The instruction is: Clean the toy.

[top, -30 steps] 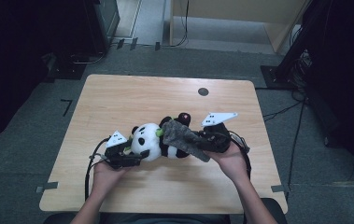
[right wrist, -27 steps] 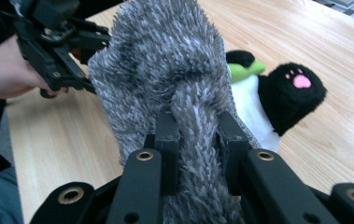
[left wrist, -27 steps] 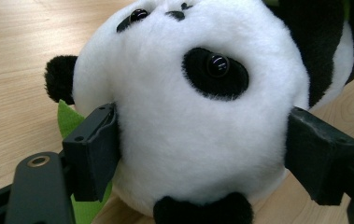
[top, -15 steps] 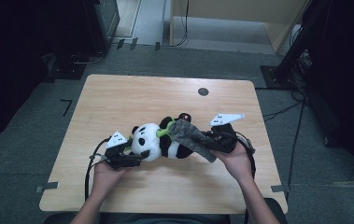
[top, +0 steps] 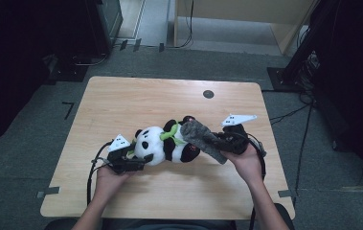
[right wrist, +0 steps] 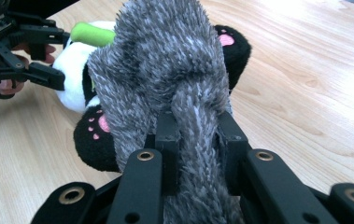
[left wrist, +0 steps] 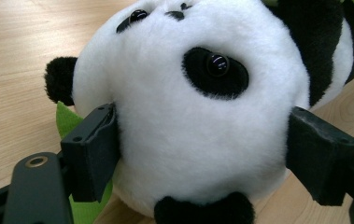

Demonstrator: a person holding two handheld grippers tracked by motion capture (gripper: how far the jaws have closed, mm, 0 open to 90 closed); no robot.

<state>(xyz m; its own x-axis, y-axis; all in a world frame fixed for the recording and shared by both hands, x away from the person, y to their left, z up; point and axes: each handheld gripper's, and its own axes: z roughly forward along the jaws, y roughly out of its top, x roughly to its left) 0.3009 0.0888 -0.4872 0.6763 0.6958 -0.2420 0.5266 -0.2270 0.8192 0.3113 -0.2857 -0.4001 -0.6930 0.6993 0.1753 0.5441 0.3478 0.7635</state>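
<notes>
A black-and-white panda plush (top: pixel 157 143) lies on its side in the middle of the wooden table (top: pixel 145 100). My left gripper (top: pixel 141 157) is shut on its white head (left wrist: pixel 188 116), a jaw pressing into the fur on each side (left wrist: pixel 202 144). A grey fuzzy cloth (top: pixel 203 139) lies over the panda's lower body and black feet. My right gripper (top: pixel 224 143) is shut on a bunched end of that cloth (right wrist: pixel 165 60), which sits pinched between its jaws (right wrist: pixel 195 126). A green piece (top: pixel 169 133) sits at the panda's neck.
A small dark round mark (top: pixel 208 94) sits on the table near its far edge. Cables trail from both grippers toward the person. Dark floor, black stands and a pale cabinet (top: pixel 246 19) surround the table.
My right gripper has moved to the right and a little down, drawing the grey cloth along the panda's body. The left gripper and the panda's head have stayed put.
</notes>
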